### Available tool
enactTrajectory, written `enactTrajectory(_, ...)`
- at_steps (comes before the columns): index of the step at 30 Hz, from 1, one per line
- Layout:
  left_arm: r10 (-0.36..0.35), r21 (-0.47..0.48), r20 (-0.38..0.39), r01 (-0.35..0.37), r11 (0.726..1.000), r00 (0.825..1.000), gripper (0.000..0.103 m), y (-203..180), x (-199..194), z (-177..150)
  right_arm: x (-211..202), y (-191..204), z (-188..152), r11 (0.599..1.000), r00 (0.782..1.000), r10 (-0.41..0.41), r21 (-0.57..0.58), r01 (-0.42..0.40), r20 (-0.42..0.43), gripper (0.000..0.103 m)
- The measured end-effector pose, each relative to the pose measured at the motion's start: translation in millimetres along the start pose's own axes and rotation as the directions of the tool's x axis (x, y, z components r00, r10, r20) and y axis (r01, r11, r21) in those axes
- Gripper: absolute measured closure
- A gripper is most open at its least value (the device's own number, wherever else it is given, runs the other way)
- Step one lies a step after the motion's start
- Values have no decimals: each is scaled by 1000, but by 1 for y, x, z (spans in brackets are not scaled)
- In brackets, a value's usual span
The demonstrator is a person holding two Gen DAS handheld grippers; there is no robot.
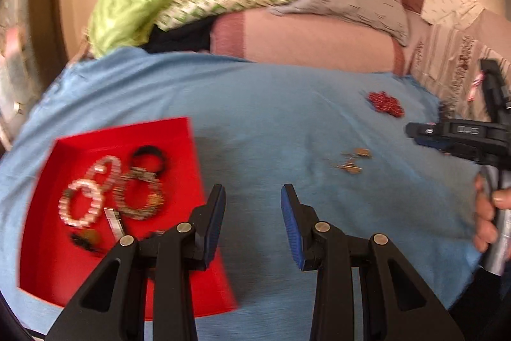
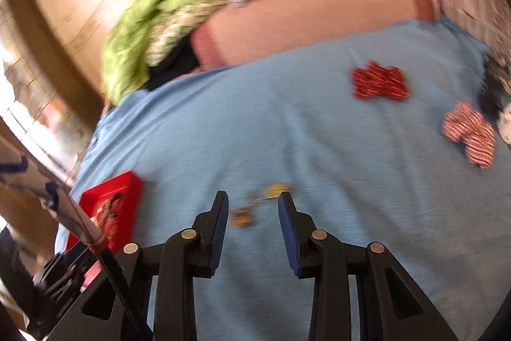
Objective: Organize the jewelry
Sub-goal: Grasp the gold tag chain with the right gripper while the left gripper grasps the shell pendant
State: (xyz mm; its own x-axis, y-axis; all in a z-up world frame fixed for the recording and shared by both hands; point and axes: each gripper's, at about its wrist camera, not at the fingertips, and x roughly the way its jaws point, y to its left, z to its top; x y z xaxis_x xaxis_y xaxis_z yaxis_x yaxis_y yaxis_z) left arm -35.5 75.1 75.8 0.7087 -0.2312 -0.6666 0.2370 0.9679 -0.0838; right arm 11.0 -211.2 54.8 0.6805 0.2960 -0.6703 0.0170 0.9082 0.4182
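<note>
Both grippers hang over the blue cloth (image 1: 271, 104) on the bed, jaws apart and holding nothing. The left gripper (image 1: 253, 197) sits just right of the red tray (image 1: 179, 130) with the bracelets (image 1: 108, 190) in it. The right gripper (image 2: 253, 203) frames the small gold pieces (image 2: 255, 206). The red beaded piece (image 2: 378, 83) lies farther off.

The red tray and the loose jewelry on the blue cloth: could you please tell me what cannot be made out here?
- Red tray, left wrist view: near corner hidden behind the left gripper.
- Same tray, right wrist view: cut by a cable and smeared; contents unreadable.
- Gold pieces, both views: too blurred and small to identify.
- Red beaded item: blurred; type unclear.
</note>
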Motion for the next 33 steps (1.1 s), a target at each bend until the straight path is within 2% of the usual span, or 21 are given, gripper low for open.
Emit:
enactTrajectory(4, -96, -33, -30, 95, 995, 995, 68, -27, 21, 8, 19, -34, 7, 998, 998, 13, 61, -9, -64, 68)
enactTrajectory(8, -160, -77, -71, 154, 985, 985, 68, -41, 47, 12, 39, -38, 7, 1000, 994, 7, 18, -5, -107, 68)
enactTrajectory(12, -135, -80, -93, 128, 989, 986, 68, -37, 58, 14, 59, -27, 10, 998, 992, 12, -64, -21, -129, 68)
enactTrajectory(15, -117, -90, -95, 109, 990, 989, 68, -28, 60, 15, 77, -15, 9, 986, 989, -45, -167, 21, -138, 68)
enactTrajectory(19, -119, -91, -118, 108, 990, 986, 68, -27, 64, 14, 94, -5, 7, 975, 985, -55, -223, 17, -164, 65)
enactTrajectory(23, -124, -74, -121, 115, 991, 985, 68, -29, 63, 13, 102, 19, -1, 918, 981, -147, -387, 87, -127, 65)
enactTrajectory(24, -124, -74, -122, 116, 991, 985, 68, -29, 63, 14, 103, 22, -3, 904, 979, -160, -418, 94, -125, 68)
enactTrajectory(25, -124, -75, -123, 116, 990, 985, 68, -29, 63, 14, 104, 25, -4, 889, 977, -177, -446, 107, -119, 76)
enactTrajectory(27, -123, -73, -125, 115, 991, 985, 68, -29, 64, 14, 103, 26, -4, 881, 976, -186, -459, 114, -116, 76)
enactTrajectory(30, -135, -76, -124, 126, 989, 983, 68, -31, 64, 15, 98, 18, 0, 902, 977, -173, -419, 107, -122, 76)
enactTrajectory(33, -162, -89, -127, 152, 984, 979, 68, -35, 68, 18, 73, 1, 15, 945, 989, -128, -310, 101, -69, 76)
